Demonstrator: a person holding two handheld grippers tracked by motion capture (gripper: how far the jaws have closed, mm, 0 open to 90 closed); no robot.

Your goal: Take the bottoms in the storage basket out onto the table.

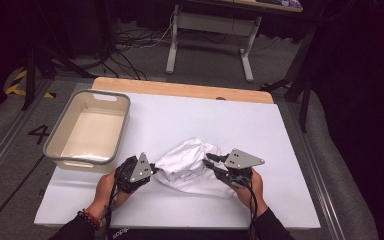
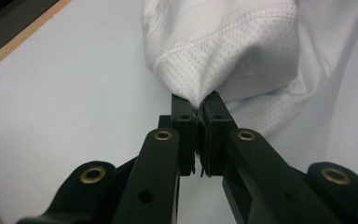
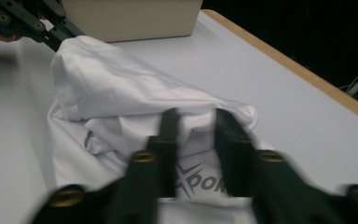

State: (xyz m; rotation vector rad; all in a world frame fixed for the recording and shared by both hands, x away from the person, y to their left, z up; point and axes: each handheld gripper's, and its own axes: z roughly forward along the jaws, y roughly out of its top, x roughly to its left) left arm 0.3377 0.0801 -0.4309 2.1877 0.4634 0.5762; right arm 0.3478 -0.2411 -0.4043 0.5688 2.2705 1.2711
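Your left hand-held gripper pinches the perforated hem of the crumpled white cotton T-shirt at lower centre of the white surface; light and limp, it suits hem grips, while your right hand-held gripper stands part-open over a fold.

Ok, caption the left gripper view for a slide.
Left gripper pinching the perforated hem of a crumpled white shirt on the white table.

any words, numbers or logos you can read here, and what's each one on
"4": dark number on the grey floor left of the table.
"PO", cut off and blurred, beside a star-like mark: dark print on the crumpled white fabric garment.
White lettering on the person's dark sleeve: too small to read.
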